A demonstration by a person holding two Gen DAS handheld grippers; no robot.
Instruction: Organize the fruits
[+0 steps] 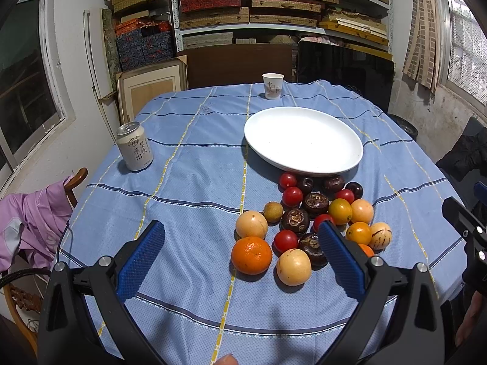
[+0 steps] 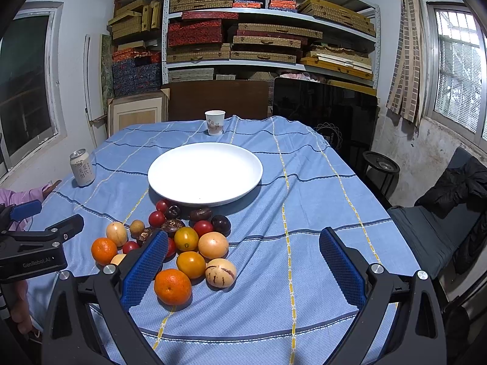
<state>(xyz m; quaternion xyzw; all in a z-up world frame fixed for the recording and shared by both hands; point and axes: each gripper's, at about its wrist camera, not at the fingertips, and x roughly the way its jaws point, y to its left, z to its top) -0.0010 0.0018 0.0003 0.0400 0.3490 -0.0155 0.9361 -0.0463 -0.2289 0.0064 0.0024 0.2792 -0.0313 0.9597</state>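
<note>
A heap of small fruits lies on the blue cloth in front of an empty white plate (image 1: 304, 140) (image 2: 205, 172). It holds an orange (image 1: 251, 255) (image 2: 173, 286), pale round fruits (image 1: 294, 267), red cherry tomatoes (image 1: 285, 241), dark brown fruits (image 1: 294, 219) and a striped melon-like fruit (image 2: 220, 272). My left gripper (image 1: 243, 252) hovers open above the near left part of the heap, with the orange between its fingers in view. Open too, my right gripper (image 2: 243, 258) hangs right of the heap, holding nothing.
A drink can (image 1: 134, 146) (image 2: 82, 167) stands at the table's left edge and a paper cup (image 1: 272, 86) (image 2: 215, 122) at the far edge. Chairs flank the table, one with a pink garment (image 1: 30, 222). Shelves of boxes fill the back wall.
</note>
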